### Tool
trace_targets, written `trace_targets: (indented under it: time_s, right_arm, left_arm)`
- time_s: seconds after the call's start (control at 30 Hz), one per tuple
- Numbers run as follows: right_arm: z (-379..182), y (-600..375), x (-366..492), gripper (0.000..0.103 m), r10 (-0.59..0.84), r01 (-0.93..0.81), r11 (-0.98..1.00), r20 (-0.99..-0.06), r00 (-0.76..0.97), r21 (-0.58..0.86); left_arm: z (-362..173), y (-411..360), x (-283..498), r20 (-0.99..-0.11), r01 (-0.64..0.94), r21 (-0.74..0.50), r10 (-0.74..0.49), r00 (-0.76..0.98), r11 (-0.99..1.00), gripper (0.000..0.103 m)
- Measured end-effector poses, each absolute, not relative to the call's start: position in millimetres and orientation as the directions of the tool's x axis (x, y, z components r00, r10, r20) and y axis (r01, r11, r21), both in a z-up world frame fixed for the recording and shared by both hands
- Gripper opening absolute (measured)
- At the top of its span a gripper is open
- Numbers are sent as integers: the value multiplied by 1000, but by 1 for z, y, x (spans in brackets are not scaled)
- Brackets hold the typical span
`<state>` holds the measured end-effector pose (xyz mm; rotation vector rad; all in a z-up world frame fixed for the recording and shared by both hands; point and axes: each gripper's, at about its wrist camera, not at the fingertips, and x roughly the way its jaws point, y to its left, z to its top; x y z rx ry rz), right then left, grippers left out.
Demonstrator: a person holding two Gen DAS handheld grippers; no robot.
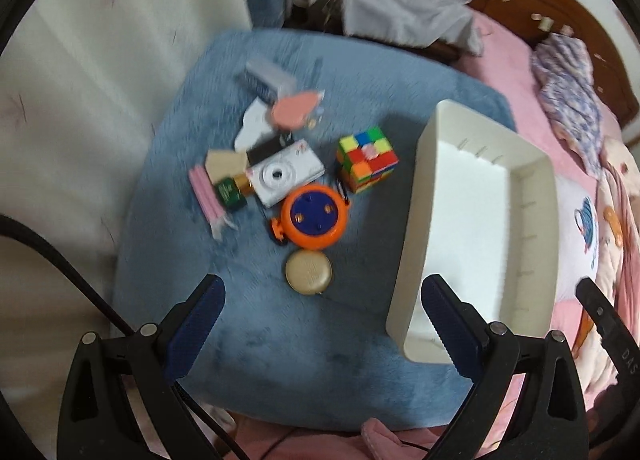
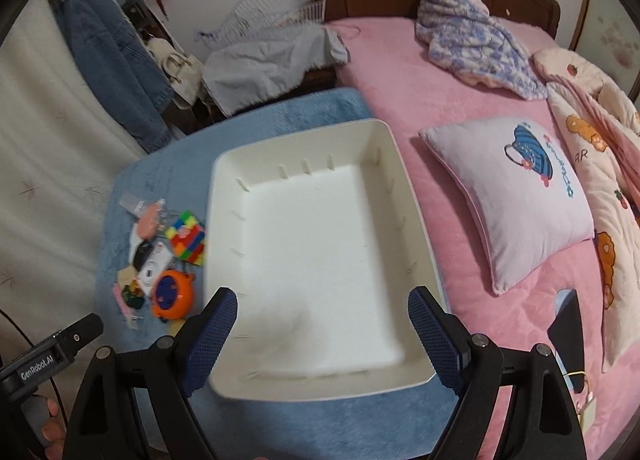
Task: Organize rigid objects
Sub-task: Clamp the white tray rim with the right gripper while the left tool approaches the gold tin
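A: Which step is this?

B: The start, I judge; the white bin point(image 2: 320, 260) is empty, and every small thing lies in a heap on the blue mat point(image 1: 280, 360) just beside the bin's left wall; the camera point(image 1: 282, 174), the puzzle cube point(image 1: 366, 159), the orange reel point(image 1: 314, 218) and the round tin point(image 1: 308, 272).

A: And the fingers?

B: Both pairs wide and holding nothing; the left gripper point(image 1: 324, 324) hangs above the mat near the tin; the right gripper point(image 2: 322, 334) hangs over the bin.

A: Next?

B: Probably the left lowers onto the tin, nearest to it, closes, then carries it across into the bin.
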<state>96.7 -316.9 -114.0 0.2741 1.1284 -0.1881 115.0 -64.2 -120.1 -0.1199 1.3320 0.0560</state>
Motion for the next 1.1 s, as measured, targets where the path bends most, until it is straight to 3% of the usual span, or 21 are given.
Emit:
trace_targets:
  time_s: [0.27, 0.37, 0.73, 0.9, 1.1]
  right_arm:
    - [-144, -359, 123, 88, -33, 319, 944, -937, 348, 85]
    - [-158, -372, 134, 79, -31, 325, 943, -949, 314, 77]
    - [-213, -403, 154, 67, 0, 325, 944, -986, 169, 56]
    - [-230, -413, 158, 54, 29, 338, 938, -992, 125, 70]
    - [-249, -420, 161, 27, 96, 368, 922, -992, 79, 119]
  left_arm:
    - [-173, -61, 129, -998, -251, -19, -4, 58, 968, 99]
    - [-194, -57, 133, -1000, -298, -7, -11, -11, 954, 99]
    - [-255, -42, 150, -984, -407, 33, -42, -175, 913, 99]
    - [-275, -44, 150, -972, -412, 70, -30, -231, 909, 99]
    - [-297, -43, 153, -963, -430, 83, -38, -265, 899, 99]
